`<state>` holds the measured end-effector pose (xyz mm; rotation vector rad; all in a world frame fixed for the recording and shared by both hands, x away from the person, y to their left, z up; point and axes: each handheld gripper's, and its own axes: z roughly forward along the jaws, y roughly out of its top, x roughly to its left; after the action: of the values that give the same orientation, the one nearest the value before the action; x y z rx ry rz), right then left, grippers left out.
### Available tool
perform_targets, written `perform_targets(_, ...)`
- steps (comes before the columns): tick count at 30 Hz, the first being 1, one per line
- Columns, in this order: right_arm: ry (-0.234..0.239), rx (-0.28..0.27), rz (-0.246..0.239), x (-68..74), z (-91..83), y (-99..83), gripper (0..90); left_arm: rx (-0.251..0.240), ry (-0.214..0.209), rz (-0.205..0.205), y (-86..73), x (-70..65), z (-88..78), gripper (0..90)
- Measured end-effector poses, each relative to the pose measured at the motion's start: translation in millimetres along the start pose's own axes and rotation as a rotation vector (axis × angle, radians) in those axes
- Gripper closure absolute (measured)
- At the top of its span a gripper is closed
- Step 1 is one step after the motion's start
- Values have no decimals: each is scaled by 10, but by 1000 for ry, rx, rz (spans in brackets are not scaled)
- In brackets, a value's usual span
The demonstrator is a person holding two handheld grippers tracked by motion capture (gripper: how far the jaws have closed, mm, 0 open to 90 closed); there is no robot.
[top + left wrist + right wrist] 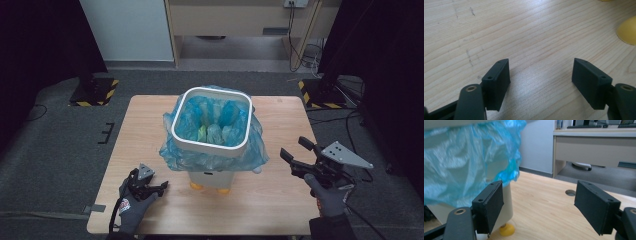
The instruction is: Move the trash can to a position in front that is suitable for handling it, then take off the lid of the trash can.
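A white square bin [210, 146] stands on yellow feet [197, 186] in the middle of the wooden table [150, 125]. A blue plastic bag [250, 147] lines it and hangs over its rim. My left gripper [159, 187] rests low near the table's front left, open, with bare wood between its jaws [541, 72]; one yellow foot [627, 31] shows off to its right. My right gripper [293, 147] hovers to the right of the bin, open and empty [539, 195]. The bag [461, 165] and a foot [507, 229] sit just past its left jaw.
A cable hole [570, 192] marks the tabletop beyond the right gripper. Behind the table stand a light wooden desk [240, 20] and two stand bases with yellow-black tape [95, 92]. Grey carpet surrounds the table.
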<state>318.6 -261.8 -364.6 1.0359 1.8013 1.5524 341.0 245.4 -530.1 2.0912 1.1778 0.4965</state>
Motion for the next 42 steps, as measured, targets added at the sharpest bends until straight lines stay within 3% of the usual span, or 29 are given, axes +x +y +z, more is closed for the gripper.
perform_targets(6, -2, -34, 6, 5, -9, 103, 216, -16, -17, 13, -13, -37, 56, 149)
perform_targets(15, 2, -63, -7, 50, 34, 310, 188, 8, -24, 21, 16, -82, 101, 30)
perform_targets(24, 17, -88, -17, 99, 79, 516, 188, 15, -31, 29, 20, -89, 109, 8)
perform_targets(42, 41, -96, -64, 290, 348, 1022, 188, 20, -34, 32, 23, -100, 114, 0)
